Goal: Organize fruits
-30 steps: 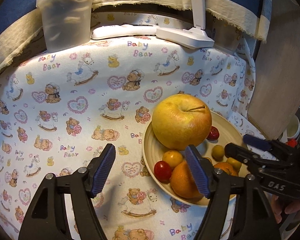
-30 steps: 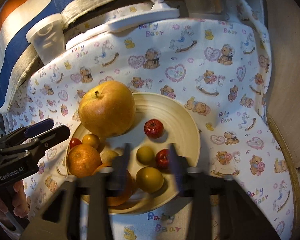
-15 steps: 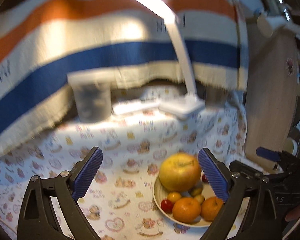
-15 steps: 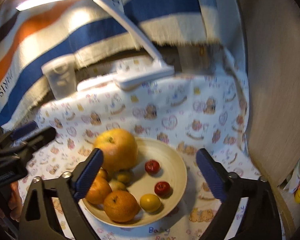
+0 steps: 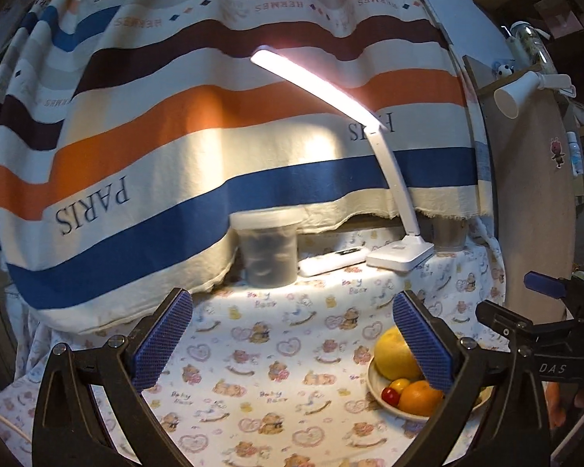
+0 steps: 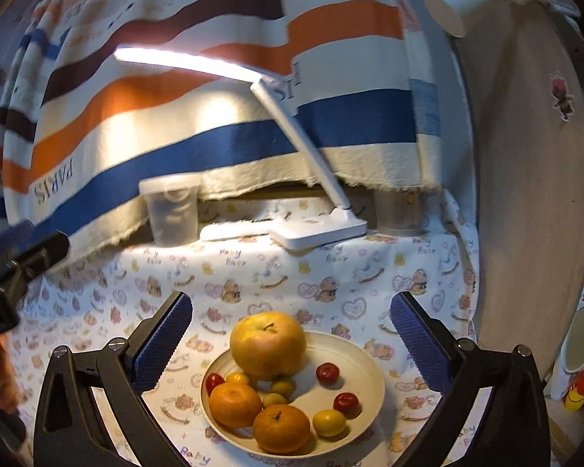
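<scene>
The left tool (image 5: 292,334) had just been spreading its jaws and stood wide apart with nothing between the ribbed blue pads; the right tool (image 6: 292,340) stood spread as wide, equally empty, its opening finished a little sooner. Both hung above the desk (image 5: 253,350), which was covered in soft cotton printed with bears and hearts.

Just ahead of and below the right tool sat a smooth, round cream plate (image 6: 364,356) holding the fruit: a large, dimpled yellow apple (image 6: 268,344) at the far side, two pebbled oranges (image 6: 281,428) nearest the tool, small glossy red fruits (image 6: 328,373) and small yellow ones (image 6: 329,422) scattered between. From the left tool the plate lay low to the right, partly hidden behind its right pad, so only the apple, one orange and a couple of small fruits showed.

Beyond both tools stood a frosted, lidded plastic tub (image 5: 268,249), a slim white lamp (image 5: 399,251) with a glowing bar head, and a striped woven cloth (image 5: 175,136) hanging behind.

Only the right view showed a cream mug (image 6: 580,340) off to the right; only the left view showed the right tool's black frame from the side.
</scene>
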A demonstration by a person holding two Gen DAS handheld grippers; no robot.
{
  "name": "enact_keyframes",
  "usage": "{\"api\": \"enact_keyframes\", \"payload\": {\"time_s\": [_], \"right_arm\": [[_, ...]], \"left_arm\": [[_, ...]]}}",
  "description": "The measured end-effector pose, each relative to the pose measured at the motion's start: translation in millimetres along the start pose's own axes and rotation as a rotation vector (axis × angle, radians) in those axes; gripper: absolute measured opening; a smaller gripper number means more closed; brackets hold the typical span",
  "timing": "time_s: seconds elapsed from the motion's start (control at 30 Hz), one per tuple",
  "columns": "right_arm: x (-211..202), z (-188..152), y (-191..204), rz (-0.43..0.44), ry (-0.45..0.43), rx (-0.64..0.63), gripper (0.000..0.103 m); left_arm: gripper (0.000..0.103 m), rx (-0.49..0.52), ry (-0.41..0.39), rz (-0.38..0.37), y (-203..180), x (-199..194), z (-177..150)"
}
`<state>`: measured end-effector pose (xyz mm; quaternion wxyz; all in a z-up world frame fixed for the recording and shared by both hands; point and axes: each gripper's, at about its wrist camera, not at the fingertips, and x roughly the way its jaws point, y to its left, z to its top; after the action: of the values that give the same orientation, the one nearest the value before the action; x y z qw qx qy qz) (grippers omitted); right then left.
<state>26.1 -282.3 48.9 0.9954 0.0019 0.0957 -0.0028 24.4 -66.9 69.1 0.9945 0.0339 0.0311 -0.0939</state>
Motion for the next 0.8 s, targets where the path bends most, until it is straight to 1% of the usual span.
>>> {"api": "enact_keyframes", "payload": {"time_s": [0.07,0.17,0.27,0.4,0.47,0.57,0.67,0.73,0.77,0.8], "right_arm": [[-1.0,-5.6,4.4,0.0,-0.002,-0.005,0.103],[-5.2,-10.9,7.0,-0.003,-0.025,0.015,0.103],[-4.1,-14.8,9.0,0.0,-0.02,0.018,0.103],[7.4,-22.8,10.0,0.002,0.041,0.021,0.103],[12.9,-26.7,9.1,0.009,0.071,0.033,0.103],[16.5,-29.5,7.4,0.004,0.09,0.041,0.103],[18.8,-30.3,4.9,-0.002,0.101,0.051,0.103],[24.9,-31.3,3.8,-0.029,0.132,0.051,0.103],[27.8,-31.5,4.3,-0.069,0.15,0.046,0.103],[29.9,-31.9,4.8,-0.101,0.16,0.043,0.103]], "left_arm": [[0.102,-0.019,0.021,-0.012,6.7,-2.8,-7.8],[0.102,-0.036,0.014,-0.009,10.7,-9.2,-17.5],[0.102,-0.062,0.039,-0.022,11.8,-5.1,-24.5],[0.102,-0.055,0.086,-0.032,9.1,4.0,-36.2],[0.102,-0.059,0.097,-0.03,9.1,6.6,-40.1],[0.102,-0.086,0.12,-0.025,9.8,10.5,-48.8],[0.102,-0.096,0.185,-0.029,8.9,21.8,-54.2],[0.102,-0.096,0.217,-0.002,9.0,27.7,-56.5],[0.102,-0.093,0.236,0.005,8.2,31.0,-57.7],[0.102,-0.088,0.238,0.017,7.1,31.1,-57.9]]}}
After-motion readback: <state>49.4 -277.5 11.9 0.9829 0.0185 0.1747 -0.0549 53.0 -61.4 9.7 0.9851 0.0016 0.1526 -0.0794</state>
